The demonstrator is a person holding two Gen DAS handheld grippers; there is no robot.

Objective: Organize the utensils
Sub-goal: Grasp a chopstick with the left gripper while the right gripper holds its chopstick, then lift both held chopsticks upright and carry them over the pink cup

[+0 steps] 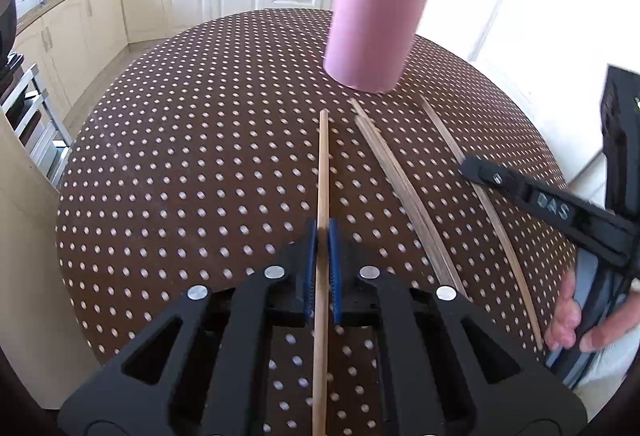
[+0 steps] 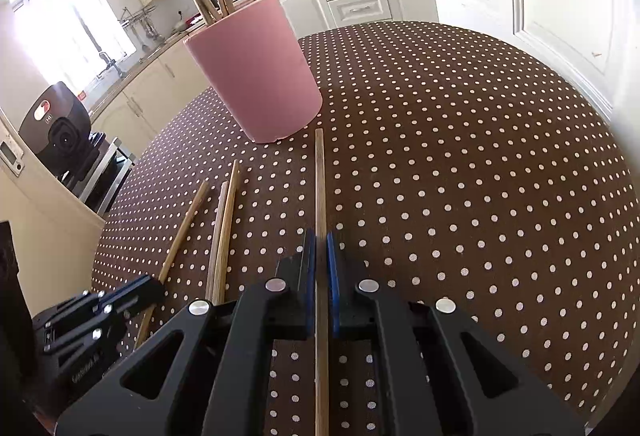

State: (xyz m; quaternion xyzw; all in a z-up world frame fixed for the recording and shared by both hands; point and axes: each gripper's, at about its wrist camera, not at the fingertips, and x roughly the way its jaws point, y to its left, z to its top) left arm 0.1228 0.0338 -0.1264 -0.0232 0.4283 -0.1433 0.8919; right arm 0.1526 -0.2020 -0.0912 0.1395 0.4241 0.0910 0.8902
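Clamping a wooden chopstick (image 1: 323, 171) between its blue pads, my left gripper (image 1: 323, 236) points down at the dotted bench (image 1: 180, 155). My right gripper (image 2: 321, 248) is likewise closed on a second chopstick (image 2: 319, 179), whose far tip lies near the base of the pink cup (image 2: 256, 83). Between the two, a loose pair of chopsticks (image 2: 222, 232) rests on the bench. More sticks stand upright in the cup.

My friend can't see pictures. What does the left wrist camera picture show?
The left tongs pinch one wooden chopstick lying on a brown polka-dot tablecloth. A pink cup holding more chopsticks stands beyond it, three loose chopsticks lie to the right, and a kitchen is behind.
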